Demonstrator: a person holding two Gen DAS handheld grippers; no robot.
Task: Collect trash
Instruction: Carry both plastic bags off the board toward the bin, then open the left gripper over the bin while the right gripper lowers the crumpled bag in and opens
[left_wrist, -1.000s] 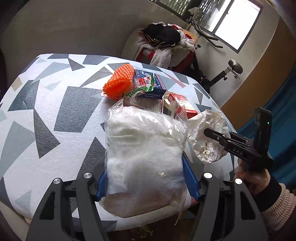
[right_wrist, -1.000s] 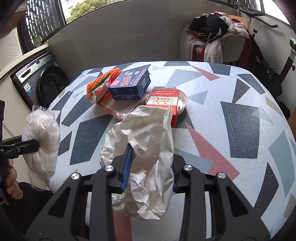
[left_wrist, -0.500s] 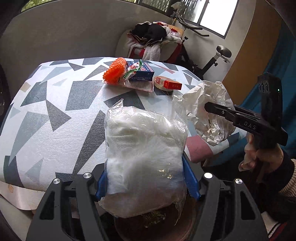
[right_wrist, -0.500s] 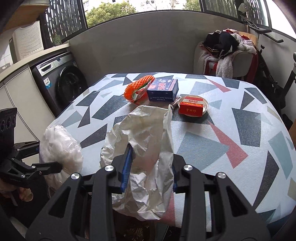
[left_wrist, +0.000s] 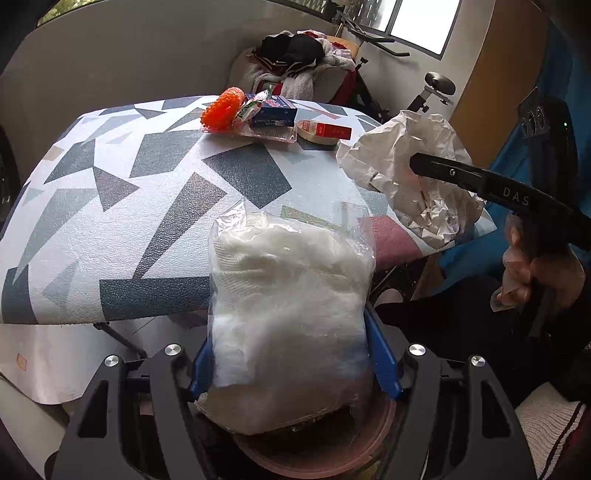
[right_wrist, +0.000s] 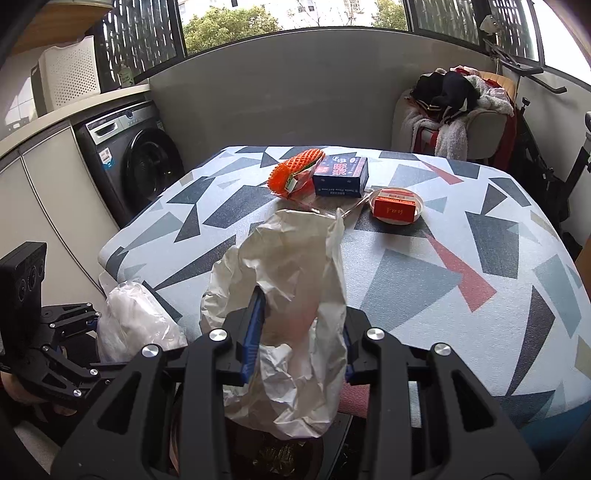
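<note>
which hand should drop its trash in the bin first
Left, probably. The left tongs hold the clear bag of white tissue right above the brown bin rim, while the crumpled paper in the right tongs hangs higher by the table edge.

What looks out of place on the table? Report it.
Nothing spilled or damaged. A cluster of litter sits at the table's far side: orange mesh, blue box, and a red box lying in a shallow white dish.

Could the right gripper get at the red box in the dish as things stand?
Probably not. The right gripper is shut on the crumpled white paper, held off the table's near edge, so its fingers are occupied. The path across the table to the red box looks unobstructed.
</note>
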